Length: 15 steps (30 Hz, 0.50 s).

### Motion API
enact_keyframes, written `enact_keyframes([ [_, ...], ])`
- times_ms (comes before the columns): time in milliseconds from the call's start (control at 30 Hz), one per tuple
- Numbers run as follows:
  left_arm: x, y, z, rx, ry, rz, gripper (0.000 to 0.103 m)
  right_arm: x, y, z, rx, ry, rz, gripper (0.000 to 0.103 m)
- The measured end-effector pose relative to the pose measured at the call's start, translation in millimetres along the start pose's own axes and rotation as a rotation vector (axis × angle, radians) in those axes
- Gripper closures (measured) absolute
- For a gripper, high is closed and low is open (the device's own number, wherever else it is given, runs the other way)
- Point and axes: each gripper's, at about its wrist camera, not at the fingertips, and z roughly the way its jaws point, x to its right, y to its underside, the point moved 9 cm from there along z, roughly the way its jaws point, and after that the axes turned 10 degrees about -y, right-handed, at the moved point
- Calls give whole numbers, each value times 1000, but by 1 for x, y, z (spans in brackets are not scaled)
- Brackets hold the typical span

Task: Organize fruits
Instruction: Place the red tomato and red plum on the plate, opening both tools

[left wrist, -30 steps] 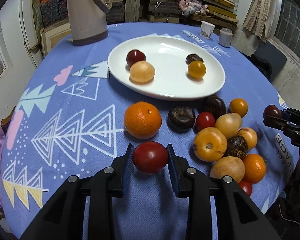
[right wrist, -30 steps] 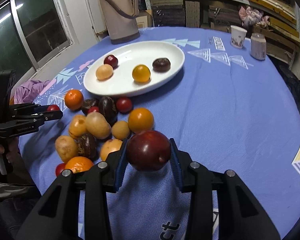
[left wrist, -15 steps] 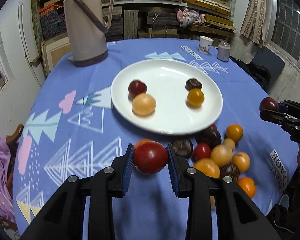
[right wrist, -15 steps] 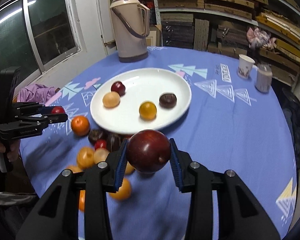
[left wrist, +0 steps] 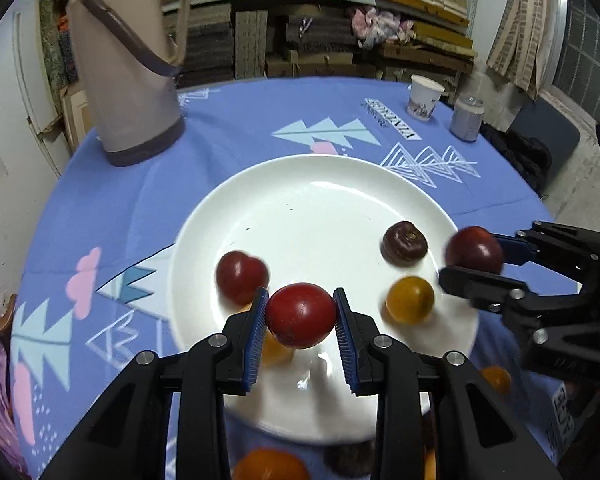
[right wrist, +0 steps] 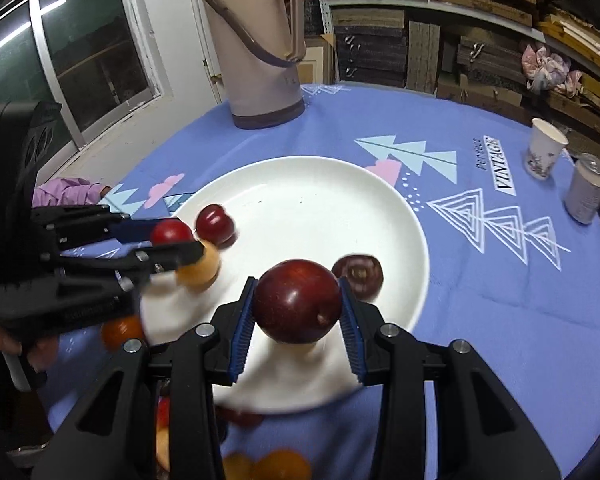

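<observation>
The left gripper (left wrist: 300,316) had its jaws clamped on a bright red fruit (left wrist: 300,315), squeezed at the widest part between the two blue ribbed pads (left wrist: 256,336), which looked like a grip chosen to keep a round, smooth thing from rolling out. The right gripper (right wrist: 298,304) had its jaws clamped the same way on a larger dark red fruit (right wrist: 298,300). Both fruits hung above the near half of the white plate (left wrist: 312,184), touching nothing below them, so each seemed ready to be lowered and let go there.

On the plate lay a dark red plum (left wrist: 241,277) and a pale yellow fruit (right wrist: 198,268) on the left side, and a dark brown fruit (left wrist: 404,243) with a small orange fruit (left wrist: 410,299) on the right. That pairing suggested sorting by kind, red going left and dark going right, though this is a guess.

More loose fruit (left wrist: 270,466) waited on the counter (left wrist: 236,120) between the plate and the near edge, blurred and partly hidden by the grippers. Towards the far edge stood a tall flask (left wrist: 126,64) at the left, and a paper cup (left wrist: 424,98) beside a small jar (left wrist: 466,118) at the right, well clear of the work.
</observation>
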Motion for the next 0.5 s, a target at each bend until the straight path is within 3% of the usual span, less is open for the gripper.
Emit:
enact_keyframes([
  [300, 5, -11, 45, -62, -20, -9, 70, 30, -5, 42, -38, 52, 25, 64],
  [433, 2, -9, 51, -94, -7, -38, 43, 31, -4, 42, -32, 54, 24, 62],
  [500, -2, -9, 49, -88, -19, -53, 34, 32, -5, 36, -14, 55, 29, 56],
])
